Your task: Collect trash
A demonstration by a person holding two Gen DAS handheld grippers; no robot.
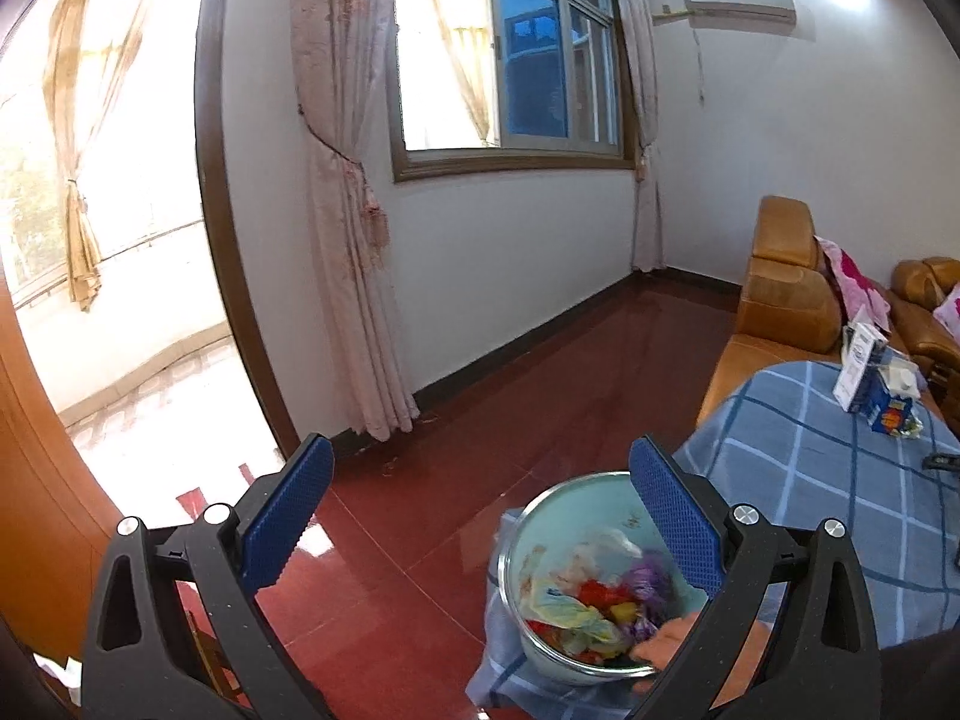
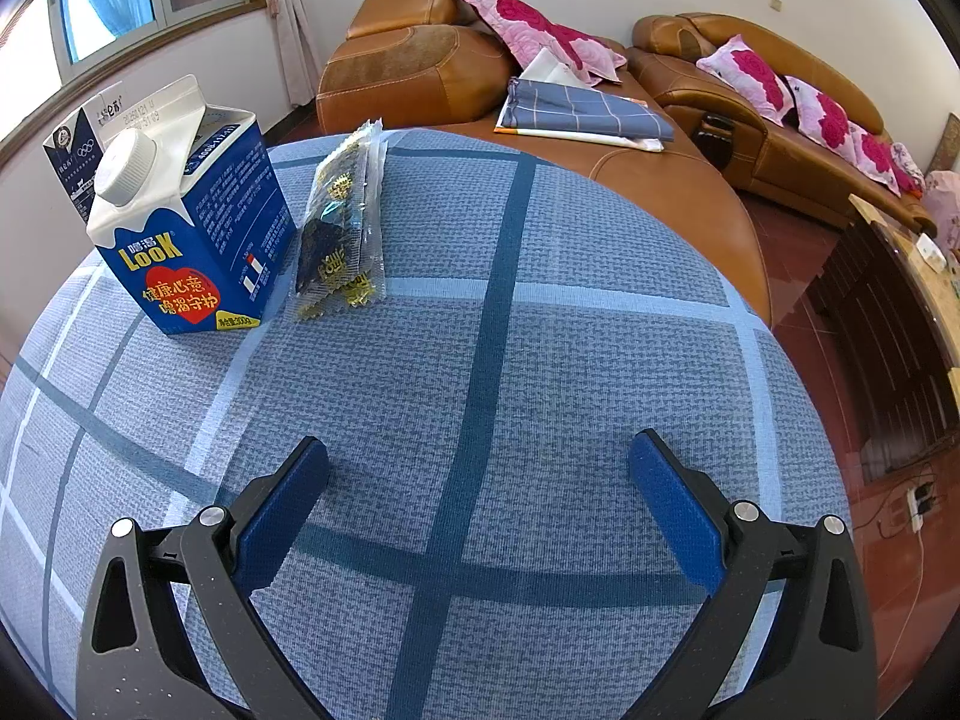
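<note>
The left tongs (image 1: 480, 480) hang with their blue-padded jaws spread wide and nothing between them, raised over the red tiled floor (image 1: 456, 408) beside the desk (image 1: 798, 450). Just below them and to the right sits a pale round bin (image 1: 540, 522) with a metal rim, partly wrapped by the hanging blue checked cloth, and inside it lies a heap of crumpled trash (image 1: 600, 594) in red, yellow, purple and white. The right-hand pad of the left tongs crosses in front of the bin's far rim. Something orange and blurred shows at the bin's near edge, too unclear to name.

The right tongs (image 2: 480, 468) are likewise wide open and hold nothing, poised low over the bare middle of the checked cloth on the desk. At the far left of that cloth a blue and white carton (image 2: 192, 240) with a white screw cap stands upright, its top gable opened. Touching its right side, a clear wrapper (image 2: 342, 228) with gold and dark print leans against it, its lower end on the cloth. Both lie well ahead of the right tongs and to their left. In the left wrist view the same carton appears at the desk's far right edge.

Behind the desk stands a brown leather sofa (image 2: 420, 66) carrying pink flowered cushions (image 2: 540, 30) and a folded checked cloth (image 2: 588, 111)
</note>
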